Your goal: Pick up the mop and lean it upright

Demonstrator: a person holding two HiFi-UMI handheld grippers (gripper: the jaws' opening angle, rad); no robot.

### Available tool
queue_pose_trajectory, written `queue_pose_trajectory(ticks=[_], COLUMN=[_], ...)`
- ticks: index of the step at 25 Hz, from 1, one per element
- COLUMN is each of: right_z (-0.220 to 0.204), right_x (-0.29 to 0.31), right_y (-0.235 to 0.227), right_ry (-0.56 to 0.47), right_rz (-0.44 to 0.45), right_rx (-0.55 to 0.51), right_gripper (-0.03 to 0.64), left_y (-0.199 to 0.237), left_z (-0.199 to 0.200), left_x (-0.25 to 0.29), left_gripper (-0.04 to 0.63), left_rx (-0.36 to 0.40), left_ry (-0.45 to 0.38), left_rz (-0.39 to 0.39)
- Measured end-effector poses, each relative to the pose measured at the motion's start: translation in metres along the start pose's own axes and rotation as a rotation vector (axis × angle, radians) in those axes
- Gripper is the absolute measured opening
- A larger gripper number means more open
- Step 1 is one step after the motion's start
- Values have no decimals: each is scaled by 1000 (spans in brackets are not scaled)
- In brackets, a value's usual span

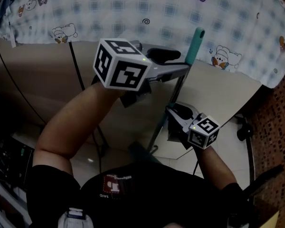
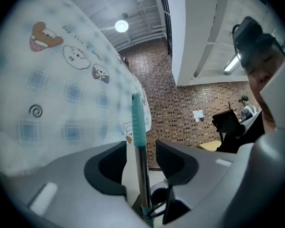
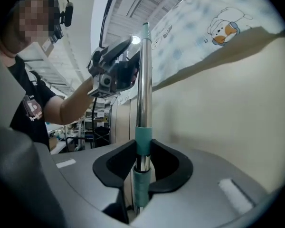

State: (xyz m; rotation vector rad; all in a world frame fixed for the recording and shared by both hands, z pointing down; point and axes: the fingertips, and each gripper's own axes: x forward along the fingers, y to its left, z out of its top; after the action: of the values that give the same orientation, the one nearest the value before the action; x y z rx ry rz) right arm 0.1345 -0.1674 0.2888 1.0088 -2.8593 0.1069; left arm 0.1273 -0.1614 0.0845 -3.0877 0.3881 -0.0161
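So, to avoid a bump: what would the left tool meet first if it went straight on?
The mop handle, which stands between the open jaws of the left tool; past it probably the printed cloth, though depth is unclear.

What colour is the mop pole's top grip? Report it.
The mop pole's top grip is teal; the left gripper view shows it best.

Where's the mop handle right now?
Centre-right of the head view: the mop handle stands nearly upright before the cream wall, teal top by the cartoon-print cloth. The right tongs clamp it low; the left tongs sit open around it higher.
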Motion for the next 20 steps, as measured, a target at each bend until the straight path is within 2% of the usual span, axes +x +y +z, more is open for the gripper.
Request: queue_pose_trajectory(ticks=[2,5,11,14,16,20], right_z=[-9,-27,-83,-111,-131,-177], right_x=[1,4,9,13,15,20], right_y=[-2,-5,-7,-4,2,10], right_ry=[13,34,76,99,120,170], right_rz=[-7,-22,-39,-51,-49,-41], right_rx=[1,12,49,69,70,92], right_gripper=[108,107,109,109,109,109], left_y=[10,19,8,16,14,-8], left_z=[-23,-58,-156,-219,-258,-305], left_x=[-16,-42,-81,-97,-100,-99], left_gripper=[172,172,170,166,164,163], left_rx=[-20,-7,-61,-151,-211,-258], left_ry=[0,-22,-73,-96,-81,-38], left_rz=[35,100,129,187,217,202])
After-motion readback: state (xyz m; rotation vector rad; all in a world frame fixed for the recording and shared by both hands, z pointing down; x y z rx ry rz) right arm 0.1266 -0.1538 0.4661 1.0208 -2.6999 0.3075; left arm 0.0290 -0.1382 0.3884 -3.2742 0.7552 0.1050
